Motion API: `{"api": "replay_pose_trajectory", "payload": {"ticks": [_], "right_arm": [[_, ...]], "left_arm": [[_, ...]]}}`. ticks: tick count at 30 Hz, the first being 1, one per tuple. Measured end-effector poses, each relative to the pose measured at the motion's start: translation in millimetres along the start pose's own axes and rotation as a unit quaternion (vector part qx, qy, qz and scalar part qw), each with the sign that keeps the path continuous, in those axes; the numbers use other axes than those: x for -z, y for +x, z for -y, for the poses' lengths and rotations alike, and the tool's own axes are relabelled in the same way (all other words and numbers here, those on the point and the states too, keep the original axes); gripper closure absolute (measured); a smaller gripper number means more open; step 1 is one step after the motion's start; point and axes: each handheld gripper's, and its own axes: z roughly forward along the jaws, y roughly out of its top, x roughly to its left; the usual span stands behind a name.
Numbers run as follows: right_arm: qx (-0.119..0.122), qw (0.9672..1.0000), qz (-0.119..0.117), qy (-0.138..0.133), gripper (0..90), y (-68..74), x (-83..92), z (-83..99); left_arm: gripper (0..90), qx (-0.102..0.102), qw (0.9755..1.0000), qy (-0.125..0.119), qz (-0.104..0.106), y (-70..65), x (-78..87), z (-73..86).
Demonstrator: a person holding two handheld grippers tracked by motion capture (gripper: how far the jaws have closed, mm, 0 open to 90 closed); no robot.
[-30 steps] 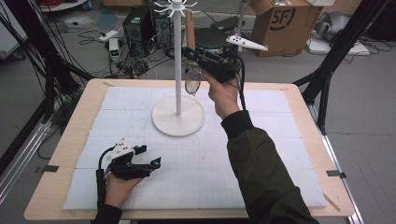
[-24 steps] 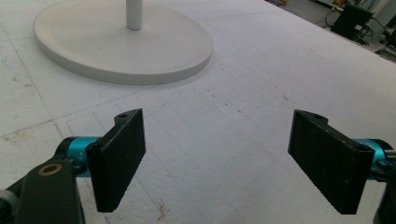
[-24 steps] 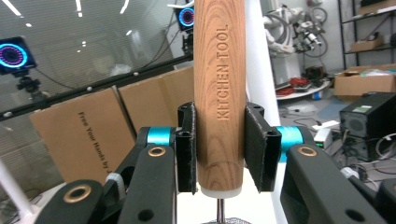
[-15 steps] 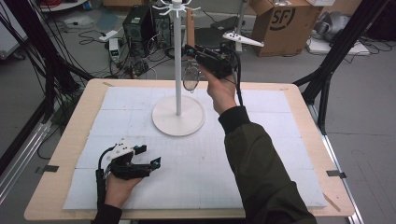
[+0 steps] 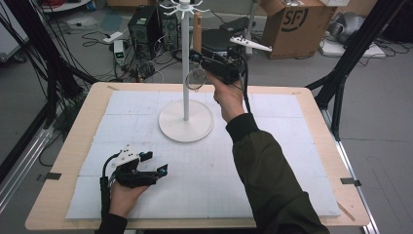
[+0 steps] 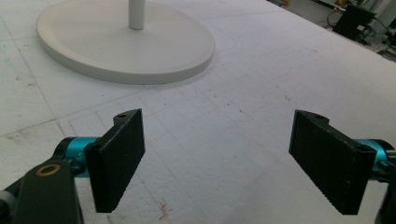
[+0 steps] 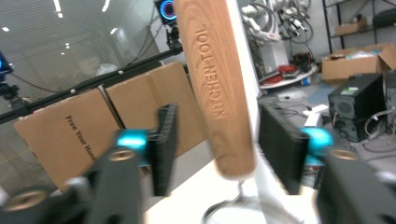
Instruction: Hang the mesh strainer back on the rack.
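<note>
- The white metal stand with a round base and a tall pole (image 5: 186,119) is standing on the white gridded mat (image 5: 272,190) that covers the light wooden table (image 5: 73,146), and serves here as the landmark.
- The right gripper (image 5: 202,61) is hovering high beside the stand's pole, just on the pole's right, held by the person's right hand (image 5: 228,95) in a dark green sleeve.
- Its jaws have just been opening; they are standing apart with gaps on both sides of the light wooden handle stamped "KITCHEN TOOL" (image 7: 215,88), not pressing on it.
- The handle is hanging upright against the pole, below the stand's top hooks (image 5: 184,7), with a wire mesh strainer head (image 5: 196,78) at its lower end.
- The left gripper (image 5: 156,170) is resting on the mat in front of the stand's base and to its left, well apart from it, held by the left hand (image 5: 124,192).
- Its jaws are spread wide, with nothing between them but bare mat.
</note>
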Motion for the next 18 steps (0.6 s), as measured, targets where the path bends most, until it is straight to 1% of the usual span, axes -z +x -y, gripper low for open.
{"api": "replay_pose_trajectory", "payload": {"ticks": [1, 2, 3, 5, 6, 7, 10, 11, 14, 16, 17, 18], "right_arm": [[-0.003, 0.9999, 0.013, 0.005, 32.3, -0.4, 0.7, 0.3], [0.000, 0.9997, 0.021, 0.010, 32.1, -1.0, 1.9, 1.0], [0.003, 0.9997, 0.020, 0.012, 32.1, -0.9, 4.2, 2.2], [0.018, 0.9993, 0.031, 0.010, 31.6, -0.3, 8.7, 5.1], [0.022, 0.9992, 0.031, 0.011, 30.4, -1.1, 10.5, 6.2], [0.019, 0.9994, 0.028, 0.009, 28.4, -1.9, 12.5, 7.4], [0.012, 0.9995, 0.027, 0.014, 21.0, -4.7, 17.6, 10.6], [0.016, 0.9996, 0.018, 0.015, 19.5, -5.6, 20.0, 12.3], [0.026, 0.9994, 0.015, 0.019, 19.5, -5.3, 28.6, 18.3], [0.030, 0.9990, 0.022, 0.025, 18.6, -5.5, 35.8, 21.7], [0.032, 0.9990, 0.020, 0.022, 18.6, -5.6, 40.4, 23.9], [0.035, 0.9989, 0.023, 0.019, 18.6, -6.2, 45.2, 26.0]], "left_arm": [[18.8, 0.000, 1.0000, 0.000, 0.000, -0.1, 0.0, 0.0], [18.8, 0.000, 1.0000, 0.000, 0.000, -0.1, -0.1, 0.0], [18.8, 0.001, 1.0000, 0.001, 0.001, -0.2, -0.1, 0.0], [18.8, 0.000, 1.0000, 0.002, -0.003, 0.4, 0.0, -0.1], [18.7, 0.002, 1.0000, 0.001, -0.003, 0.7, 0.3, -0.1], [18.7, 0.003, 1.0000, 0.001, -0.002, 1.0, 0.8, -0.1], [18.7, 0.002, 1.0000, 0.000, -0.001, 0.3, 1.1, -0.3], [18.7, 0.003, 1.0000, 0.000, 0.000, -0.2, 0.5, -0.2], [18.7, -0.001, 1.0000, 0.003, -0.001, -0.9, -0.1, -0.3], [18.7, 0.000, 1.0000, 0.002, -0.003, -0.5, 0.1, -0.4], [18.7, 0.001, 1.0000, 0.000, -0.003, -0.3, 0.3, -0.4], [18.7, 0.002, 1.0000, -0.001, -0.001, -0.1, 0.6, -0.6]]}}
